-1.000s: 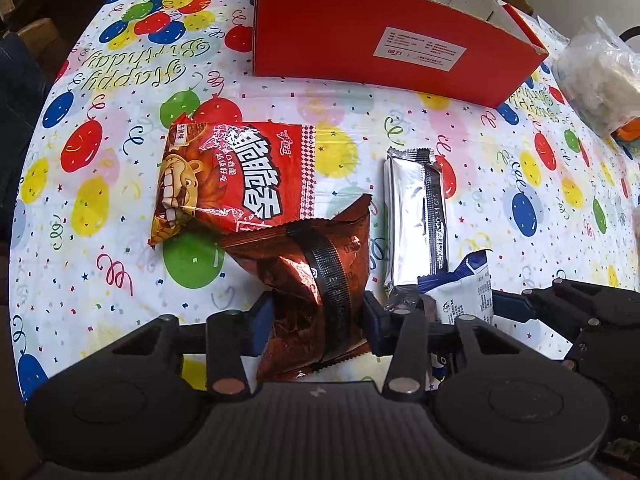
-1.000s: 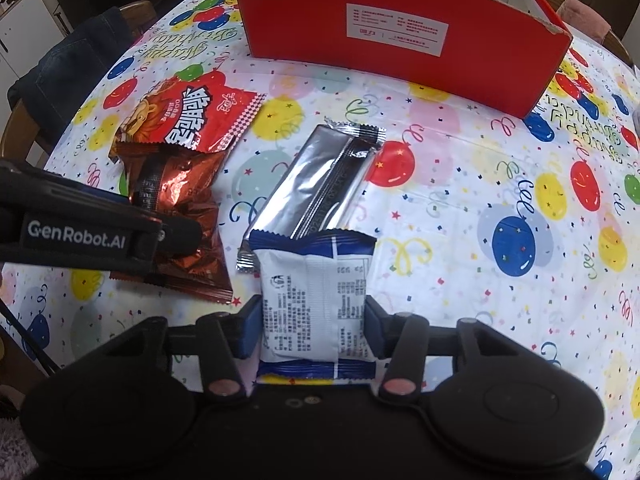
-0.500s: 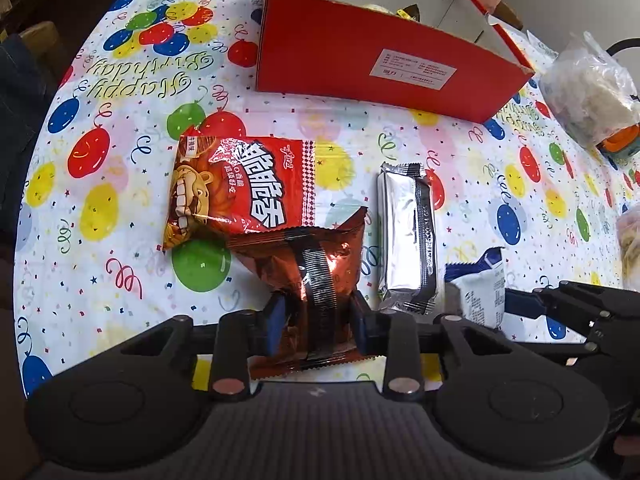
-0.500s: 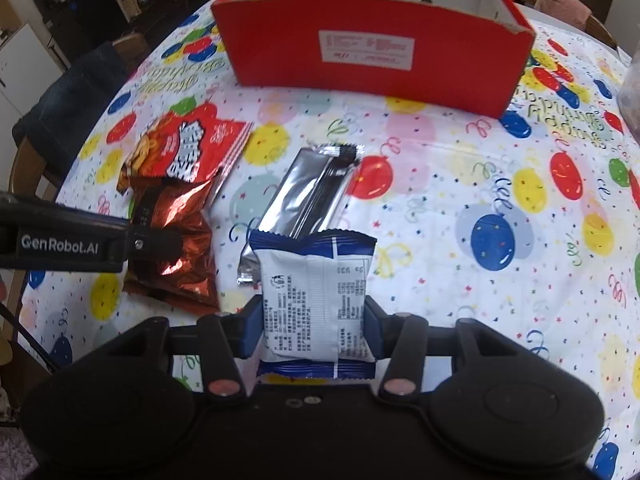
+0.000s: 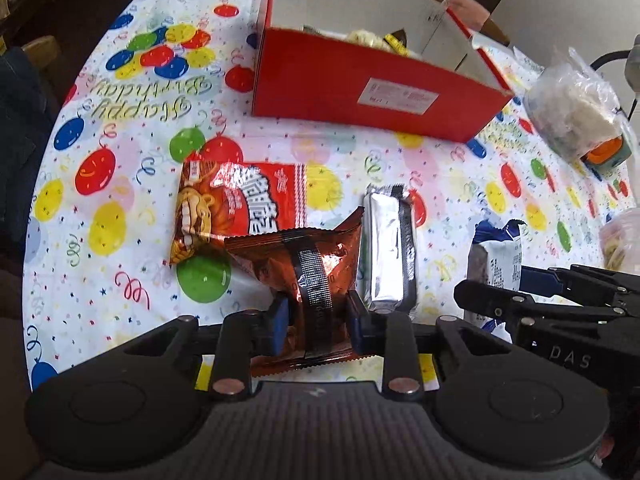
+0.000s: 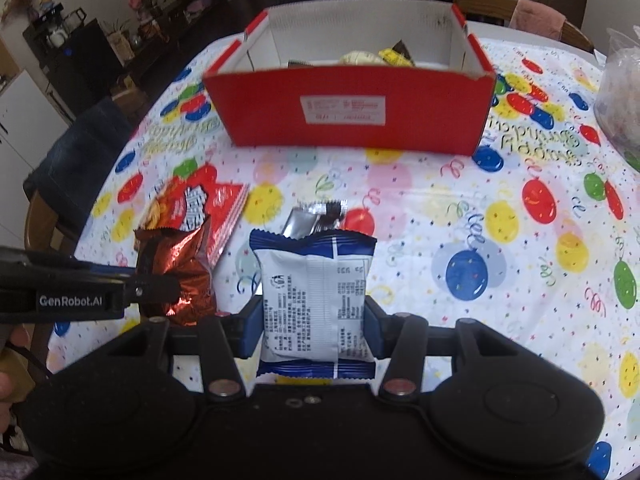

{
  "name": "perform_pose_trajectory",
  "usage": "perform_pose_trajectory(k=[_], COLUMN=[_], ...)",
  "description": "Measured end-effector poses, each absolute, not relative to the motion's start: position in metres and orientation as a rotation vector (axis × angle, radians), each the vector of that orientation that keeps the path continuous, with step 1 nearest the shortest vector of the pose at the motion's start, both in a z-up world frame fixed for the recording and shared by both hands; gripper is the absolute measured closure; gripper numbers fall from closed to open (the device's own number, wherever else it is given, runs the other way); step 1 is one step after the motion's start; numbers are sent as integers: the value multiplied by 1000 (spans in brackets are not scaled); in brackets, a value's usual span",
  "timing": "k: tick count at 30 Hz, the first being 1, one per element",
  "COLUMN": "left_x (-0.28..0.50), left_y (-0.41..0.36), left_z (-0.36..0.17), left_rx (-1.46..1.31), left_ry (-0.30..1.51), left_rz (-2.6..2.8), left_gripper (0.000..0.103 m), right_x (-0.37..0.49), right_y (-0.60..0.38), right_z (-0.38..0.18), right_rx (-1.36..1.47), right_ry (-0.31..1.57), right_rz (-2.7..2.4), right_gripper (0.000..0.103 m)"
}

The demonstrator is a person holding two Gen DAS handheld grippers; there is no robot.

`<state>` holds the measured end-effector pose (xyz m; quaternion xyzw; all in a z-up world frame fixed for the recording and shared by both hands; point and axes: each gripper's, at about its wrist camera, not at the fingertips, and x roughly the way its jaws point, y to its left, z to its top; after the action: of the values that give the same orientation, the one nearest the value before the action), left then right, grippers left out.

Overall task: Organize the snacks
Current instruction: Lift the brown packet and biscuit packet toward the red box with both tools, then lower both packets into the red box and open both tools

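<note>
My left gripper [image 5: 316, 308] is shut on a shiny brown snack packet [image 5: 304, 256], squeezed at its lower end and lifted off the cloth. My right gripper [image 6: 312, 316] is shut on a white and blue packet [image 6: 316, 280], held upright above the table. In the right wrist view the left gripper [image 6: 152, 288] shows at the left with the brown packet [image 6: 184, 264]. A red snack bag [image 5: 240, 200] and a silver packet [image 5: 386, 248] lie flat on the balloon tablecloth. Beyond them stands the open red box [image 6: 352, 108] with several snacks inside.
A clear plastic bag of food [image 5: 572, 116] sits at the table's far right, with an orange item beside it. Wooden chairs [image 6: 520, 12] stand behind the box, and a chair draped in dark cloth [image 6: 80, 152] is at the left edge.
Both grippers have risen with their packets, so the inside of the red box now shows. The left jaws closed tighter on the brown packet, crumpling it narrower.
</note>
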<state>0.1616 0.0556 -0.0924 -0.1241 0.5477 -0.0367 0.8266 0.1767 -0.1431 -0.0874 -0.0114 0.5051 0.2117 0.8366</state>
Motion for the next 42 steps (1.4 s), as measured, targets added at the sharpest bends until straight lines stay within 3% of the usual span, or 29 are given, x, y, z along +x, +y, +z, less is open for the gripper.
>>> perform_pose_trajectory(k=[25,42], left_x=[242,329], left_y=[51,41], left_z=[4,12], left_rx=[-252,-187], left_ry=[950,945], left_rz=[-67,19], left_gripper=[74,74], right_x=[263,353], right_y=[-171,-169], right_z=[-1,0], right_rx=[6,-29], right_ry=[818,823], right_rz=[411,424], right_gripper=[54,54])
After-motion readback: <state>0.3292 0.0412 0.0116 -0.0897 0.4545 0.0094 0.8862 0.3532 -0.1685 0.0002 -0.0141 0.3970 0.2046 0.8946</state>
